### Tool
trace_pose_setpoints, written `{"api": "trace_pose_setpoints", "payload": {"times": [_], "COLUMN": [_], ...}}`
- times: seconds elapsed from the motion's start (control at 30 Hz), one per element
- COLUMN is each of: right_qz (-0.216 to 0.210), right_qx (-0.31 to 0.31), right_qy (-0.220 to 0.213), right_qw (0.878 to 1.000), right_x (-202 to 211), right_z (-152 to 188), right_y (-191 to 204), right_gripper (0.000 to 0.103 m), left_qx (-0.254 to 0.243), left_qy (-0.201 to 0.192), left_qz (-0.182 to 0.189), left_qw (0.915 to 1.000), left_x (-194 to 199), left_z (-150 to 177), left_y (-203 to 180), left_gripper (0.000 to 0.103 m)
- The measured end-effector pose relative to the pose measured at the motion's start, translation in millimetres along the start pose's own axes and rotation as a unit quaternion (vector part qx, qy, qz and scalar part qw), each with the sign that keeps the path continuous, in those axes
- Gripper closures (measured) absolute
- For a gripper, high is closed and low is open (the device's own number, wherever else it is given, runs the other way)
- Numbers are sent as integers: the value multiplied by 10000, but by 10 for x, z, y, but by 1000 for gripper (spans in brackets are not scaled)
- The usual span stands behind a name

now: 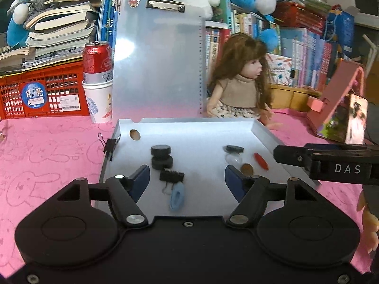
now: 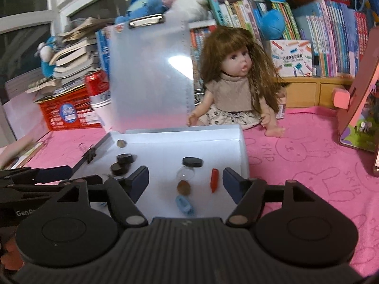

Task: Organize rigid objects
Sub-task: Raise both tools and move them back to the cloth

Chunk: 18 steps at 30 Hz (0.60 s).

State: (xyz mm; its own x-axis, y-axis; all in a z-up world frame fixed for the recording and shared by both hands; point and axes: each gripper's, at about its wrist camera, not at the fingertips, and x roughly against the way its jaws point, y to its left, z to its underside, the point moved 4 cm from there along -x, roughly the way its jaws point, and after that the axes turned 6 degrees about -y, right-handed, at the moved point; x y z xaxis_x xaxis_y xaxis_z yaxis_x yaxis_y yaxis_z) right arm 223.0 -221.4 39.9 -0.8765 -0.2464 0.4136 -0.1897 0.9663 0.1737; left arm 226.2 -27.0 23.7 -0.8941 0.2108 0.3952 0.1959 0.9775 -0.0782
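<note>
An open white case [image 1: 265,135] lies on the pink cloth, its translucent lid [image 1: 156,59] standing upright behind. Inside lie two stacked black discs [image 1: 161,157], a black binder clip [image 1: 171,176], a blue clip [image 1: 177,197], a black-capped glass vial [image 1: 233,153], a brown coin [image 1: 247,170] and a red piece [image 1: 261,161]. My left gripper [image 1: 187,182] is open and empty above the case's near part. My right gripper [image 2: 186,182] is open and empty over the vial [image 2: 187,169], coin [image 2: 184,187], red piece [image 2: 214,179] and blue clip [image 2: 185,205]; it also shows at the right in the left wrist view [image 1: 331,163].
A doll [image 1: 239,82] sits behind the case. A red can in a paper cup [image 1: 98,80] and a red crate [image 1: 42,92] with stacked books stand at the back left. A pink toy house [image 1: 338,104] stands right. Another binder clip [image 1: 109,145] grips the case's left wall.
</note>
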Motion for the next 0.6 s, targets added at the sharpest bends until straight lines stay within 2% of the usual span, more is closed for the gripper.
{"api": "trace_pose_setpoints", "payload": {"times": [0.37, 0.6], "right_qz": [-153, -175], "right_qx": [262, 434], "right_qy": [-113, -144], "right_qw": [9995, 9988], "right_x": [394, 559], "right_z": [99, 191], "right_y": [122, 143], "right_gripper": [17, 16], "left_qx": [-238, -317], "left_qy": [-48, 82], "left_qz": [130, 244], "left_qw": [9996, 9992], "left_x": [444, 668], "left_z": [161, 283], "left_y": [-124, -172], "left_gripper": [28, 27]}}
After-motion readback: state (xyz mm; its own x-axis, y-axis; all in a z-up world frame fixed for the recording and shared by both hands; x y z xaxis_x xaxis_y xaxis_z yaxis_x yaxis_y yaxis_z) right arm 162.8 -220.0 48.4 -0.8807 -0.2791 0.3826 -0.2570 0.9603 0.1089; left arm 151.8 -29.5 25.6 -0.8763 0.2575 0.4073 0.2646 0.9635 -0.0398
